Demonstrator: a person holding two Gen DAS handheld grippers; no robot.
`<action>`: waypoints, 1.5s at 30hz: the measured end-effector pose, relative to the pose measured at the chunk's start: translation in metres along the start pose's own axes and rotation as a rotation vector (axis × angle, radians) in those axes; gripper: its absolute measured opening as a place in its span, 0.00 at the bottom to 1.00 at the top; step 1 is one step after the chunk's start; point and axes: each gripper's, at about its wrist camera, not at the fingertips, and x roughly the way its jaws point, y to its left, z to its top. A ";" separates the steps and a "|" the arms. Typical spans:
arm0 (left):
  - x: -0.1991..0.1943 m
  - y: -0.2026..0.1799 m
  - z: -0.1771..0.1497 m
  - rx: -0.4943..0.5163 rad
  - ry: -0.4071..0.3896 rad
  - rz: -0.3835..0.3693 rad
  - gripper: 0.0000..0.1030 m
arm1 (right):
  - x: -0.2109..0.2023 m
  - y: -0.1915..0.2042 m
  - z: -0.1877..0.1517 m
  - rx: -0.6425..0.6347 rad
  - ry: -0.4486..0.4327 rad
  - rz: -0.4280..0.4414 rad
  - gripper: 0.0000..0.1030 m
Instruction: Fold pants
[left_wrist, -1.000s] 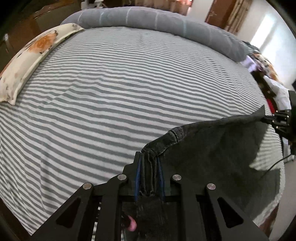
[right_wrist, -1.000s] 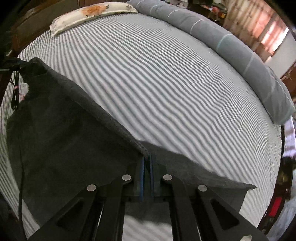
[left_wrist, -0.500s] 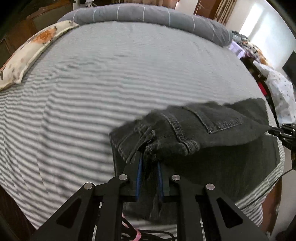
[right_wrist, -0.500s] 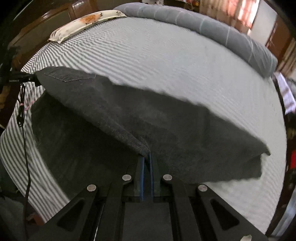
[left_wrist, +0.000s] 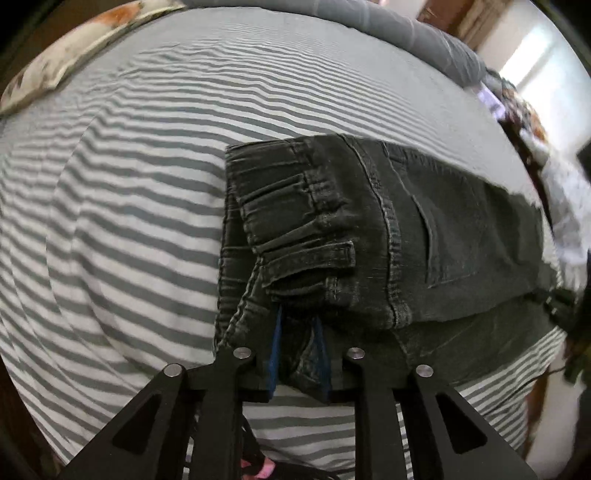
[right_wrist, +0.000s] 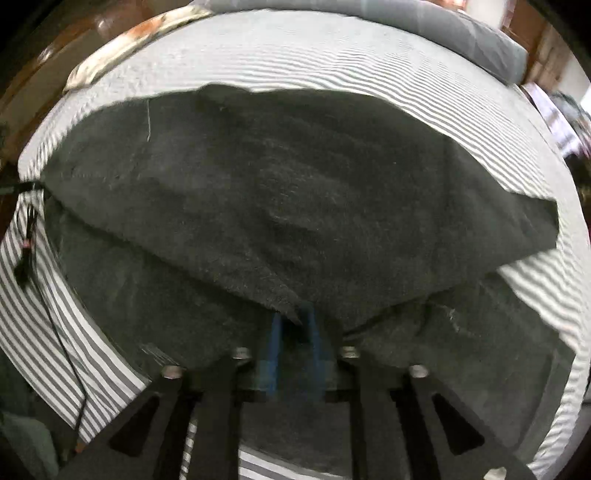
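Left wrist view: the waistband end of the pants is being pinched between the jaws of the left gripper, with denim bunched between the blue pads. Beyond it, the pants are being laid doubled over on the striped bed. In the right wrist view, the right gripper is being kept clamped on a folded edge. A fold is judged under way; next, lowering flat and releasing are being called for.

The dark grey pants lay folded double just ahead of the left tool, waistband and belt loops uppermost, a back pocket to its right.
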 end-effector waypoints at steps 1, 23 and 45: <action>-0.006 0.002 -0.002 -0.029 -0.007 -0.025 0.22 | -0.005 0.003 -0.002 0.021 -0.026 -0.005 0.34; 0.014 -0.012 -0.010 -0.395 -0.072 -0.242 0.54 | -0.019 -0.021 -0.076 0.728 -0.300 0.289 0.41; 0.037 -0.038 -0.001 -0.347 -0.116 -0.046 0.26 | 0.033 -0.094 -0.064 1.106 -0.481 0.465 0.27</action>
